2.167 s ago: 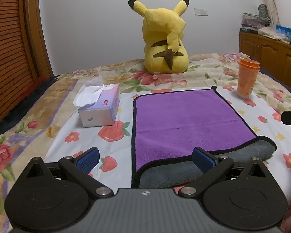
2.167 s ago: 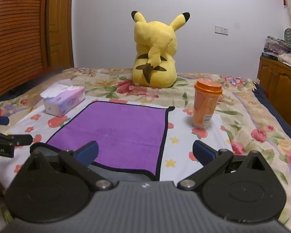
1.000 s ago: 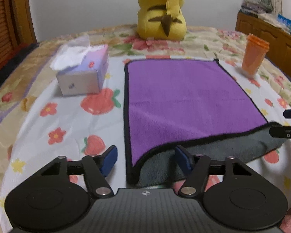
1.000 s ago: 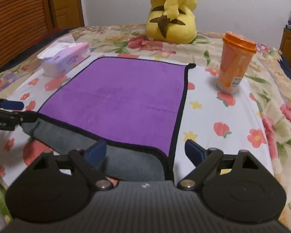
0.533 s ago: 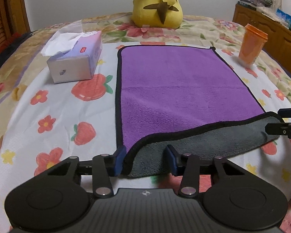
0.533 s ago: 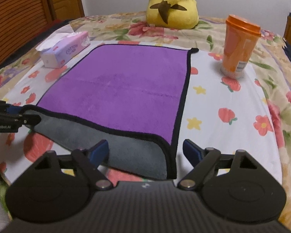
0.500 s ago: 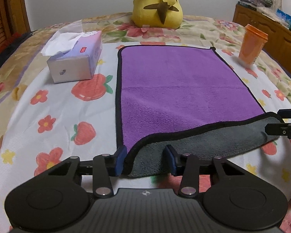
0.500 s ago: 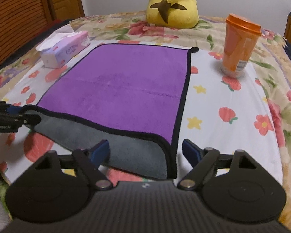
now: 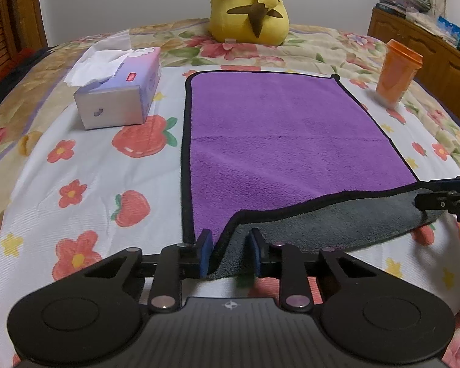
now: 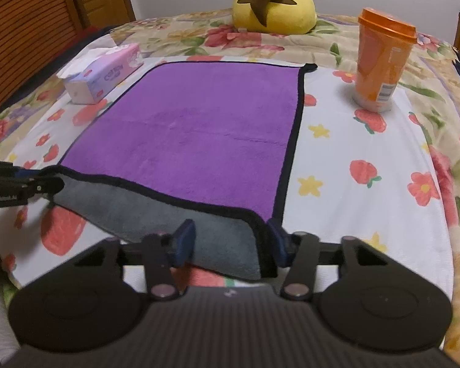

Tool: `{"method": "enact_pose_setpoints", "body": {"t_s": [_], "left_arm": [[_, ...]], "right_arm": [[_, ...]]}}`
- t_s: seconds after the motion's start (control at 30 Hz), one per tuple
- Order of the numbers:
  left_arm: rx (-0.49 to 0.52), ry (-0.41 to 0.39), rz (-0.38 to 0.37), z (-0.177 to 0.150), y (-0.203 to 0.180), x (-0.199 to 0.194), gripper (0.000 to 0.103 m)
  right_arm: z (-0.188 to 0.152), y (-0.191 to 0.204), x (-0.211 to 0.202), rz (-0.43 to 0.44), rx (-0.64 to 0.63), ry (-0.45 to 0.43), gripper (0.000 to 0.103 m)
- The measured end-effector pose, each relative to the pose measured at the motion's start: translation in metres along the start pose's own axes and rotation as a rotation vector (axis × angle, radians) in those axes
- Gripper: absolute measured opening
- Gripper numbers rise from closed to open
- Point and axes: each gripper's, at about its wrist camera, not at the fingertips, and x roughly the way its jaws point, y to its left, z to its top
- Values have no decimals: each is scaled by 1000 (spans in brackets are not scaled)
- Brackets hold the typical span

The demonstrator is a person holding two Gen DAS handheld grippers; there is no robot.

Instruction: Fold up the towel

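A purple towel (image 9: 285,135) with black trim and a grey underside lies flat on the bed; it also shows in the right wrist view (image 10: 193,128). Its near edge is turned up, grey side showing. My left gripper (image 9: 228,251) has its blue pads on either side of the near left corner, with a narrow gap left. My right gripper (image 10: 230,242) straddles the near right corner, jaws wider apart and closing. Each gripper shows at the edge of the other's view: the right one (image 9: 444,197) and the left one (image 10: 18,184).
A tissue box (image 9: 119,92) sits left of the towel. An orange lidded cup (image 10: 380,61) stands to its right. A yellow Pikachu plush (image 9: 250,9) sits beyond the far edge. The bedsheet (image 9: 76,184) is floral. A wooden cabinet (image 9: 429,49) stands far right.
Both grippers came down and forward to the towel's near corners. Their jaws narrowed from wide open, the left more than the right. The near edge is lifted a little.
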Motion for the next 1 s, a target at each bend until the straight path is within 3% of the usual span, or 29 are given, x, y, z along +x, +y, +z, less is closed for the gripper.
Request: {"method": "enact_pose_setpoints", "body": {"t_s": [0.13,0.3,0.43,0.73,1.0], "left_arm": [[3,-2,-1,0,-1,0,23],[11,-6,2,0,-1,0,19],[14,-14,3,1,-2,-2,15],[1,-57,-10,4,0,-11,12],[-5,-152,-40,12,-3,-33,10]], "right_arm": [[0,-4,2,-17,-8,9,29],[1,-6,5,-26,-20,22,20],[2,-6,5,-30,-37,19,6],[5,-9,1,-14,-29,-3,4],[15,-9,-15,13,-18,-78,4]]}}
